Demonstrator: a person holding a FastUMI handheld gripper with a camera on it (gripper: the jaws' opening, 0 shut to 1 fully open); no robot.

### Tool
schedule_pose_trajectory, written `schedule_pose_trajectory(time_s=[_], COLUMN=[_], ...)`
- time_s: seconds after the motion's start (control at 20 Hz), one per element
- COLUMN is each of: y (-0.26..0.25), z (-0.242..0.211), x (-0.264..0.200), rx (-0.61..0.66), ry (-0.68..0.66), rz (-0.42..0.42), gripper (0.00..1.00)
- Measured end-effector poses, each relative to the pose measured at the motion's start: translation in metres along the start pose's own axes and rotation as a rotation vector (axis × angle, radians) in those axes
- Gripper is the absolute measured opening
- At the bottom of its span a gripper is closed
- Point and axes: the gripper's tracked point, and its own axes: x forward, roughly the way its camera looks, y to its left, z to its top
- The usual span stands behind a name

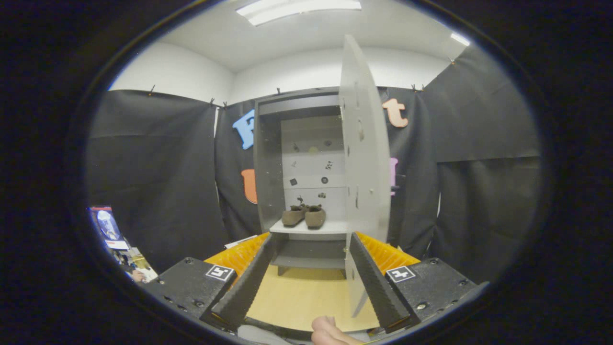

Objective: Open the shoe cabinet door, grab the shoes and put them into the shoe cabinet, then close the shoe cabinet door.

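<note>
Gripper point(309, 268) fingers spread wide, holding nothing. Brown shoes point(303, 215) already sit on the cabinet shelf point(330, 227), at 12 o'clock beyond the fingers. Shoe cabinet door point(365, 143) stands open at 1 o'clock. Recommended: bring the right finger point(371, 278) outside the door's edge and push it leftward steadily until closed.

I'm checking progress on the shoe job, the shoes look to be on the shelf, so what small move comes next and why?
Probably swing the open gripper right onto the door's edge to push it shut: the shoes already sit on the cabinet shelf, and the door stands wide open.
</note>
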Motion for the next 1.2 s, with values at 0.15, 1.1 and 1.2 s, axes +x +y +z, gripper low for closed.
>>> schedule_pose_trajectory(time_s=[0.15,1.1,1.2], y=[-0.043,-0.289,-0.279], z=[0.010,0.027,0.024], x=[-0.021,0.032,0.048], rx=[0.014,-0.140,-0.106], ry=[-0.041,-0.116,-0.110], rz=[-0.045,-0.321,-0.291], gripper=[1.00,1.00,1.00])
